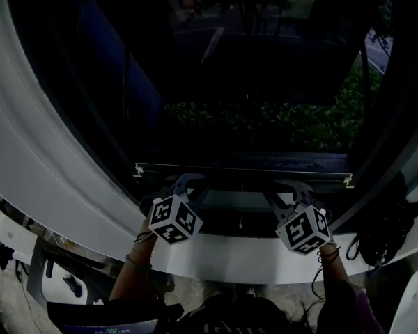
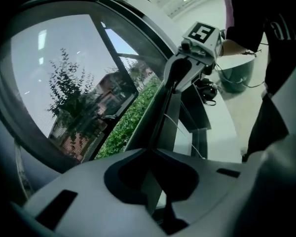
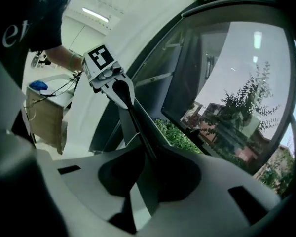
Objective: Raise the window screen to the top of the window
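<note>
Head view: screen bar [image 1: 244, 169] lies level and low in the window [image 1: 49, 158], just above the white sill [image 1: 230, 252]. It spans nearly the full width of the opening. Glass above it is dark; a green hedge [image 1: 265, 120] shows outside.

Left gripper [image 1: 188, 181]: on the left part of the screen bar, marker cube toward the camera, hand under it.
Right gripper [image 1: 287, 186]: on the right part of the same bar, well apart from the left one. Both reach up from the sill side.

A thin cord [image 1: 241, 211] hangs from the bar midway between the two grippers.

Left gripper view: left gripper [image 2: 155, 154] has its jaws narrow, pinched onto the edge of the screen bar [image 2: 163, 117]. The bar runs away from the camera to the right gripper [image 2: 173, 78], which clamps it further along.

Right gripper view: right gripper [image 3: 147, 157] has its jaws narrow too, closed on the screen bar [image 3: 138, 127]. The left gripper [image 3: 122, 90] grips it at the far end of the line.

Behind it stands a wooden cabinet [image 3: 42, 117]. Trees and buildings show through the glass in both gripper views.
</note>
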The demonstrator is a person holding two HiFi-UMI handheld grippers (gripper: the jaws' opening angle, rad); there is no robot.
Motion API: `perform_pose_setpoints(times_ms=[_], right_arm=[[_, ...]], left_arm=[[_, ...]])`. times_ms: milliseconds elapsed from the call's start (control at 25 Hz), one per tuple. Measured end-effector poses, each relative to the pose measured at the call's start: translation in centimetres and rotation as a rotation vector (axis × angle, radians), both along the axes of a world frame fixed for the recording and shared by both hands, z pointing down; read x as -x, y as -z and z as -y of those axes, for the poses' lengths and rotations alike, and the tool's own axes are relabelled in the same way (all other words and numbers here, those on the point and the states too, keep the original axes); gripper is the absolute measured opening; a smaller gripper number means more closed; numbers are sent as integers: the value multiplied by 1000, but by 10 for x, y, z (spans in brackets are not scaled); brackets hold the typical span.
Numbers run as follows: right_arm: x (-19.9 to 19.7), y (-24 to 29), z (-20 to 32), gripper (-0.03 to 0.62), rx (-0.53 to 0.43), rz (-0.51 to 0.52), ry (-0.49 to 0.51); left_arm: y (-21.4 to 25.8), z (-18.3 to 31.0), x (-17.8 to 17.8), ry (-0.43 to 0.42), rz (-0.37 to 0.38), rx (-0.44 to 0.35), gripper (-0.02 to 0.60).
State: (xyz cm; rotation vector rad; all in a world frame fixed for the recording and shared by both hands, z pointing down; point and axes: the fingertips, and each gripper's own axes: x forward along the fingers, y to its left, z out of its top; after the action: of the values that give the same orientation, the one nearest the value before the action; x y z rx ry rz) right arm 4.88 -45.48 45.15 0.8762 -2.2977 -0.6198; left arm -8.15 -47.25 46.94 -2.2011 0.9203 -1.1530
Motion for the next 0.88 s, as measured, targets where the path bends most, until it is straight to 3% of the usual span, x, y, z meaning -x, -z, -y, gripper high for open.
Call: perform_pose_setpoints(times_ms=[320,480,640,880], right_arm=[[9,-13,17,63,-45,-266,17],[14,-21,18,63,-22,-326,37],[15,-21,19,61,22,-321,36],[12,-20,21,44,182,-366,16]], left_arm=[[-3,5,0,-119,235,3,21],[-13,7,2,-139,366,36,46],[-12,7,1,-164,355,83,43],[-12,8,-2,-159,346,130,41]])
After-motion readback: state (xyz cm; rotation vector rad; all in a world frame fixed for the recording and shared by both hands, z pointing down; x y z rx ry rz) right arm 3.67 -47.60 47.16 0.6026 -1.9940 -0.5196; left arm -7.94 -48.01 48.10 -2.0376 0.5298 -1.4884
